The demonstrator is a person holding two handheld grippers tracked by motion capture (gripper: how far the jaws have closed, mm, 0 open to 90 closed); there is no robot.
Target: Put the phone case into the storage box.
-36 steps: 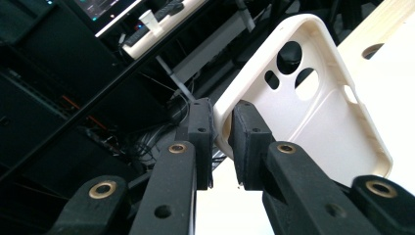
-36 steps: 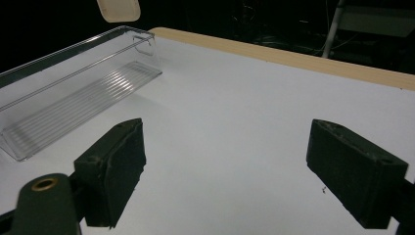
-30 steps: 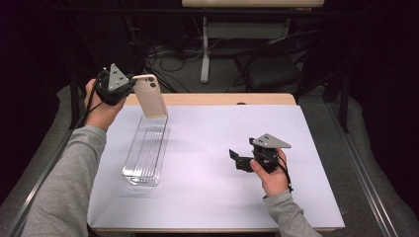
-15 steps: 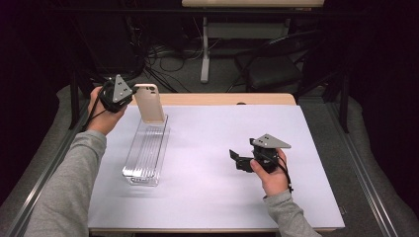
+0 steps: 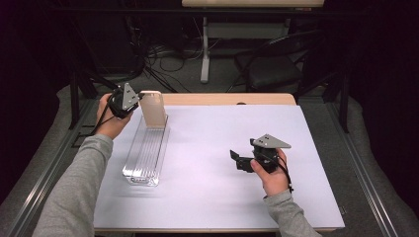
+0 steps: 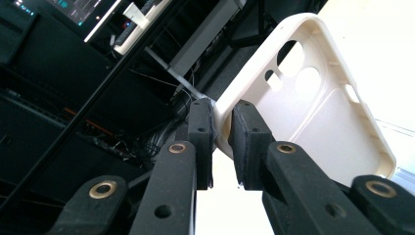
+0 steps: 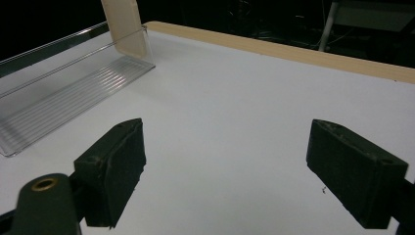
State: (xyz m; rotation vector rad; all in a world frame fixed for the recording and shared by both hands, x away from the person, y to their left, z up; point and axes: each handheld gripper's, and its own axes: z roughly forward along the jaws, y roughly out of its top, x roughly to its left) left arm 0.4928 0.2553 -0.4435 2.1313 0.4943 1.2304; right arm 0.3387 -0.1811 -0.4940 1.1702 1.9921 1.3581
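**Phone case held at the far end of a clear tray**

Item 1. Left gripper (image 5: 140, 101): held in the person's left hand at the far left of the table. Its jaws are closed on the edge of the phone case; in the left gripper view the two black pads pinch the case's rim between them near one corner (image 6: 221, 139).

Item 2. Phone case (image 5: 153, 108): cream-coloured, standing upright. Its lower end sits inside the far end of the tray. The left gripper view shows the hollow inner side (image 6: 313, 112) with camera cut-outs toward the top. In the right gripper view the case (image 7: 122, 22) rises behind the tray's clear end wall.

Item 3. Clear tray (image 5: 146, 153): long, narrow, transparent, with a ribbed floor. It lies on the left part of the table, running from near to far.

Item 4. Right gripper (image 5: 242, 160): held in the person's right hand at the near right, well apart from the tray. Its jaws stand wide open with nothing between them; the right gripper view shows bare table between the pads (image 7: 225, 171).

Item 5. Table (image 5: 222, 128): white surface with a pale wooden strip along the far edge.
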